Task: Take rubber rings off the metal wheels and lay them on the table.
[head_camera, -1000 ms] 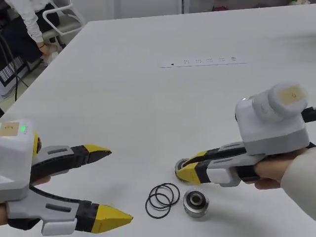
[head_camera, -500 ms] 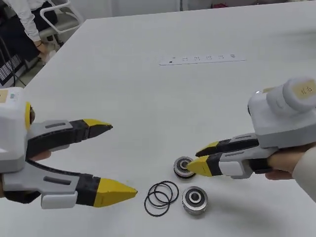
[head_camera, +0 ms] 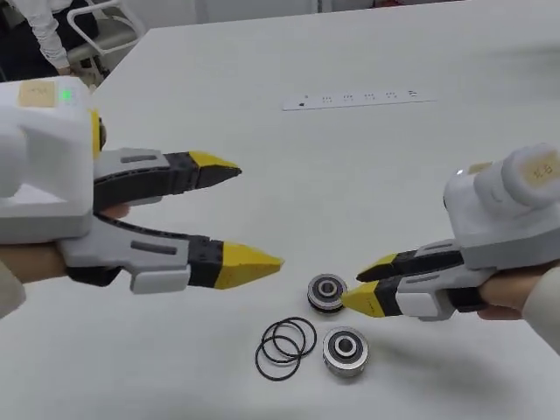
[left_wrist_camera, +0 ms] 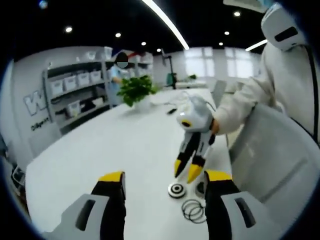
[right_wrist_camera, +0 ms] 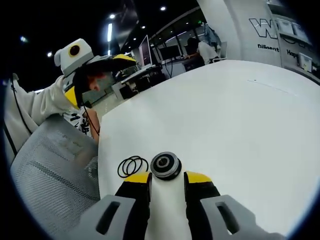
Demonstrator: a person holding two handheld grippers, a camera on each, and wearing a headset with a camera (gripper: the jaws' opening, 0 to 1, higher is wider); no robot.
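Two metal wheels lie on the white table [head_camera: 262, 131]: one wheel [head_camera: 327, 292] straight ahead of my right gripper's tips, the other wheel [head_camera: 345, 351] nearer the front edge. Three thin black rubber rings [head_camera: 285, 347] lie overlapping just left of the nearer wheel. My right gripper [head_camera: 357, 282] is open by a narrow gap, its tips just right of the farther wheel [right_wrist_camera: 165, 165] and holding nothing. My left gripper [head_camera: 260, 216] hovers wide open above the table, left of the wheels. The wheel [left_wrist_camera: 176, 189] and rings [left_wrist_camera: 194, 210] lie between the left gripper's [left_wrist_camera: 165, 177] tips.
A white strip with small dark marks [head_camera: 359, 99] lies farther back on the table. A chair and a person [head_camera: 48, 35] are beyond the table's far left corner. A grey mesh chair [right_wrist_camera: 50, 165] stands by the near table edge.
My right gripper has drawn back to the right off the farther wheel, which now lies uncovered. My left gripper has risen and moved right, toward the wheels.
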